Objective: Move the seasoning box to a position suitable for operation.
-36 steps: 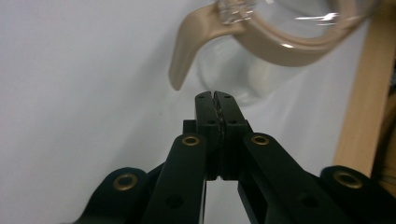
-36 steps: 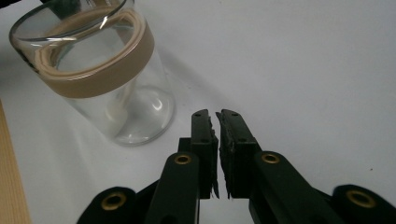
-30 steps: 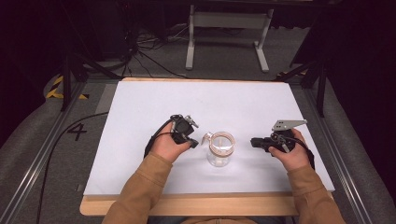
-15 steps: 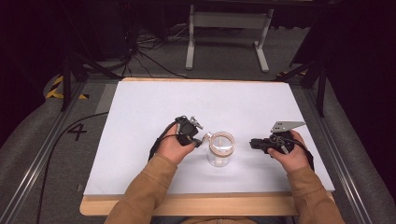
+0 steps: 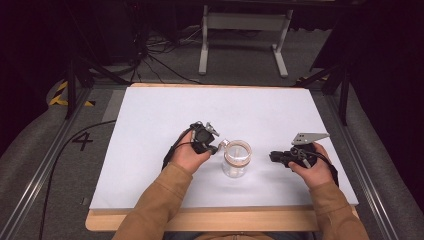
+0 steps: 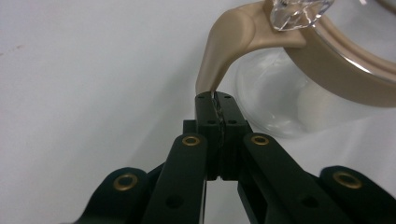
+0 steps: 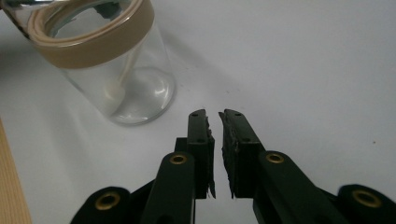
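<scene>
Left fingers: the left gripper (image 6: 215, 100) has its jaws pressed together on the thin end of a tan tab (image 6: 219, 56); the pads meet with no gap.
Tab: curves up from the jaw tips to the tan band (image 6: 345, 74) round the jar's mouth; a clear glass piece (image 6: 296, 10) sits where tab and band join.
Right fingers: the right gripper (image 7: 215, 116) has its jaws slightly parted with a narrow slot between the pads, grasping nothing, pointing at bare table short of the jar.
Jar: a clear glass jar (image 5: 236, 159) stands upright on the white table (image 5: 150, 125), near the front middle, between the two grippers; its mouth is ringed by the tan band.
Left gripper: (image 5: 214, 145) just left of the jar's rim, touching it by the tab.
Right gripper: (image 5: 274, 157) apart from the jar on its right, grey plate (image 5: 309, 136) on top.
Hands: left hand (image 5: 190, 154) and right hand (image 5: 311, 167), in tan sleeves (image 5: 155, 200), come from the table's near edge.
Floor: cables (image 5: 160, 55) and a metal stand (image 5: 242, 35) lie beyond the table.
</scene>
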The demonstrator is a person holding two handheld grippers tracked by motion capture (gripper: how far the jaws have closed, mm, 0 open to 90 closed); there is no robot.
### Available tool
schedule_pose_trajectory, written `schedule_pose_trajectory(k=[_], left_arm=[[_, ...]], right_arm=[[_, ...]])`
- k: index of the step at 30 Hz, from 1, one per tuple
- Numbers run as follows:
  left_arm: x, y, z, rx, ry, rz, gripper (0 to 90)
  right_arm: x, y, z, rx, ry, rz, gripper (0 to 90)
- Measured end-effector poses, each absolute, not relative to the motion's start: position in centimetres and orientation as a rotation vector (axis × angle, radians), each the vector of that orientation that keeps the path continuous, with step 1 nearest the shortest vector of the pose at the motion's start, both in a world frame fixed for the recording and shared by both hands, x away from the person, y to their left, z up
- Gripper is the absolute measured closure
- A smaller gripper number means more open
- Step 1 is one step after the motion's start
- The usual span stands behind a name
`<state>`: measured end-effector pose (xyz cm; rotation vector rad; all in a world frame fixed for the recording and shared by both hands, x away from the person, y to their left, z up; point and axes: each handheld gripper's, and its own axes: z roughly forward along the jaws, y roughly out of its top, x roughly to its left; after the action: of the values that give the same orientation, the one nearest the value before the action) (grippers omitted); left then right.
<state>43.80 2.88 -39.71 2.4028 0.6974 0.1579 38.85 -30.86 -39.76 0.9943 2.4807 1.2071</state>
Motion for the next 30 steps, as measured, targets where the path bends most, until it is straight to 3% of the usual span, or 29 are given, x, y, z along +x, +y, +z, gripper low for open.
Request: schedule_pose_trajectory(k=[17,30], left_arm=[[46.2,1.5,-40.7,2.328,0.68,0.15,90.0],[45.6,3.0,-39.6,2.334,0.712,0.133,89.6]], right_arm=[[36.5,-33.2,-39.8,1.069,2.412,1.19,83.8],[37.0,-32.6,-39.8,1.041,2.438,1.181,89.1]])
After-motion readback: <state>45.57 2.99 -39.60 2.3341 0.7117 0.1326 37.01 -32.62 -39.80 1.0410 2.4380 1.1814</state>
